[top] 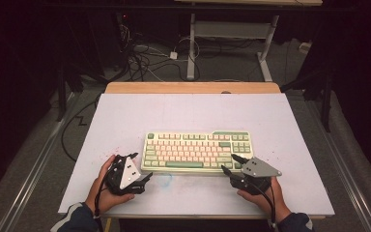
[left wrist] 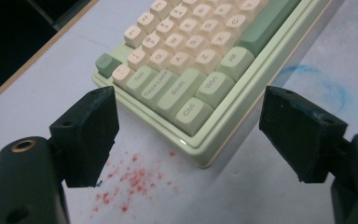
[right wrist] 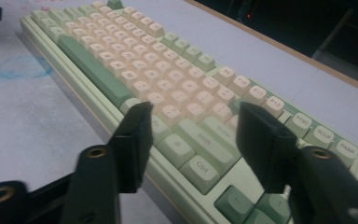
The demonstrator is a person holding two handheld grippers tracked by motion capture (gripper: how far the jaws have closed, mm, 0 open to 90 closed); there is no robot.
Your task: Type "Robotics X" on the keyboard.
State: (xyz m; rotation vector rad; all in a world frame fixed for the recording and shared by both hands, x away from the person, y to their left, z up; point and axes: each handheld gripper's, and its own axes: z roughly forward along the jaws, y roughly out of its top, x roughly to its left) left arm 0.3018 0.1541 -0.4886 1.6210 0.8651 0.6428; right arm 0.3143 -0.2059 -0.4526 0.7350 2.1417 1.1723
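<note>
In the high view, a green-and-cream mechanical keyboard (top: pixel 197 151) is lying near the front centre of a white table (top: pixel 125 116), with the left gripper (top: pixel 142 170) sitting just off its near-left corner and the right gripper (top: pixel 232 163) reaching its near-right corner; each is being held by a hand (top: pixel 105 193) entering from the bottom edge. Bare tabletop is lying open behind the keyboard and to both sides, up to the wooden strip (top: pixel 193 87) along the far edge. In the left gripper view, the left gripper (left wrist: pixel 189 135) is standing wide open, its jaws flanking the keyboard's (left wrist: pixel 200 70) Ctrl corner without touching it and gripping nothing; red specks (left wrist: pixel 130 182) are dotting the table (left wrist: pixel 37 98) below that corner, and a faint blue ring (left wrist: pixel 314 81) is marking the surface beyond. In the right gripper view, the right gripper (right wrist: pixel 193 133) is likewise spread open and empty, its jaws hovering over the keyboard's (right wrist: pixel 121 51) right-hand Shift and Ctrl keys; whether they are touching the keycaps cannot be told.
</note>
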